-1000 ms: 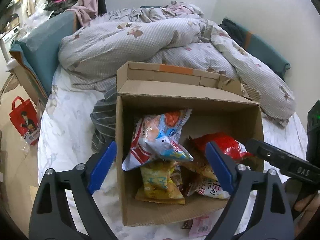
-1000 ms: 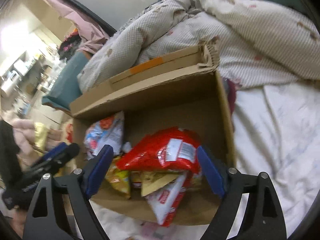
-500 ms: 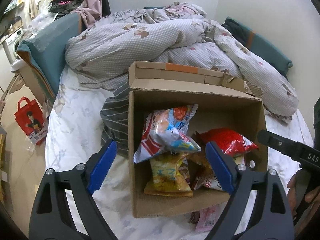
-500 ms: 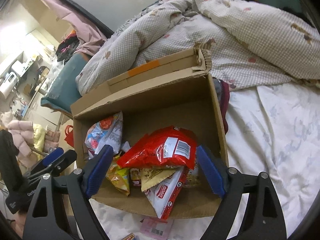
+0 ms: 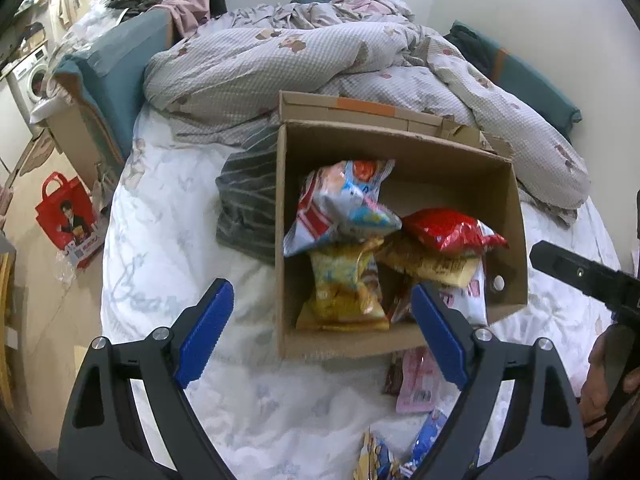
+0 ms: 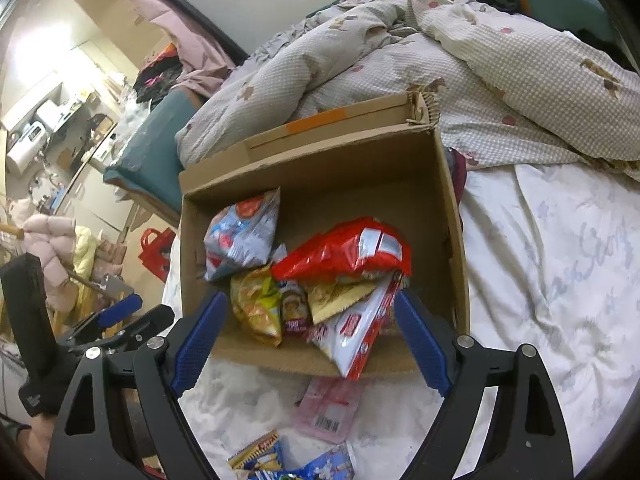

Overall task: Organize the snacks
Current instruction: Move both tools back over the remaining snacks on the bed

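An open cardboard box [image 5: 516,216] [image 6: 448,208] sits on the bed with several snack bags inside: a blue-and-white bag [image 5: 340,204] [image 6: 244,232], a red bag [image 5: 448,228] [image 6: 352,248] and a yellow bag [image 5: 344,288] [image 6: 256,304]. A pink packet [image 5: 416,380] [image 6: 328,408] and blue-yellow packets [image 6: 264,456] lie on the sheet in front of the box. My left gripper [image 5: 320,320] hovers open over the box's near left corner, holding nothing. My right gripper [image 6: 308,328] is open and empty above the box's near wall.
A rumpled checked duvet [image 5: 280,60] lies behind the box and a striped grey cloth [image 5: 248,200] lies to its left. The bed's left edge drops to a floor with a red bag [image 5: 64,216]. White sheet [image 6: 560,260] spreads right of the box.
Both grippers have drawn back from the box, so it looks smaller and farther. The loose packets on the sheet in front of it have come into view. Jaws have kept the same width.
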The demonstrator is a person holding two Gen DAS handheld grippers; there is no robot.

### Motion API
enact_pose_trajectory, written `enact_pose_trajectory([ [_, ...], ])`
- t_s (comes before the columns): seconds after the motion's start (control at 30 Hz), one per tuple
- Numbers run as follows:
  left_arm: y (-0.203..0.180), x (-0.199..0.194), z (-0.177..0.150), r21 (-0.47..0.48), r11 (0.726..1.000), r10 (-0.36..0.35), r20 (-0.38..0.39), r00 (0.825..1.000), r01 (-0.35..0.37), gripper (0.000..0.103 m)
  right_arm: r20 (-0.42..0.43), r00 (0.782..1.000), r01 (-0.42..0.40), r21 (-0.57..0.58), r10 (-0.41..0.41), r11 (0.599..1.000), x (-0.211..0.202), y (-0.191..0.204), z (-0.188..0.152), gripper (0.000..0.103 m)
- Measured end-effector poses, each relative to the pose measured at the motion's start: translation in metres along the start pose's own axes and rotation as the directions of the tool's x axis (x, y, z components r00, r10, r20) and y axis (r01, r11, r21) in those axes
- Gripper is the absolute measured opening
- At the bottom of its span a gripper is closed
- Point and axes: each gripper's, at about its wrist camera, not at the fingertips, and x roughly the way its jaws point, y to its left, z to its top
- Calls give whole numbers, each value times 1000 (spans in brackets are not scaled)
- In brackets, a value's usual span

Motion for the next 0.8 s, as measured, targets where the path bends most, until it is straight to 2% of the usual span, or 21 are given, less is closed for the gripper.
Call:
enact_pose_trajectory([
  [0.23,-2,-6,-26,37,999,6,-48,999,-5,88,-55,998,-15,-22,14,1000,-7,10,-29,88],
  [0.43,0,-15,-48,61,998,20,-72,997,-16,88,-111,994,-12,13,14,1000,-13,6,-60,88],
  [0.57,2,-8,-64,58,998,9,-147,989,0,88,-162,987,-2,61,12,998,-13,-4,-80,88],
  [0.6,1,-5,-68,62,998,2,-172,985,9,88,-178,984,5,77,9,997,-11,-7,-85,88],
  [0.73,-5,21,-93,29,997,-57,-328,943,70,88,-232,973,19,156,18,988,-7,-22,-102,88],
  [0.8,-12,35,-112,14,995,-80,-417,905,95,88,-251,968,33,175,12,984,-6,-26,-109,88],
])
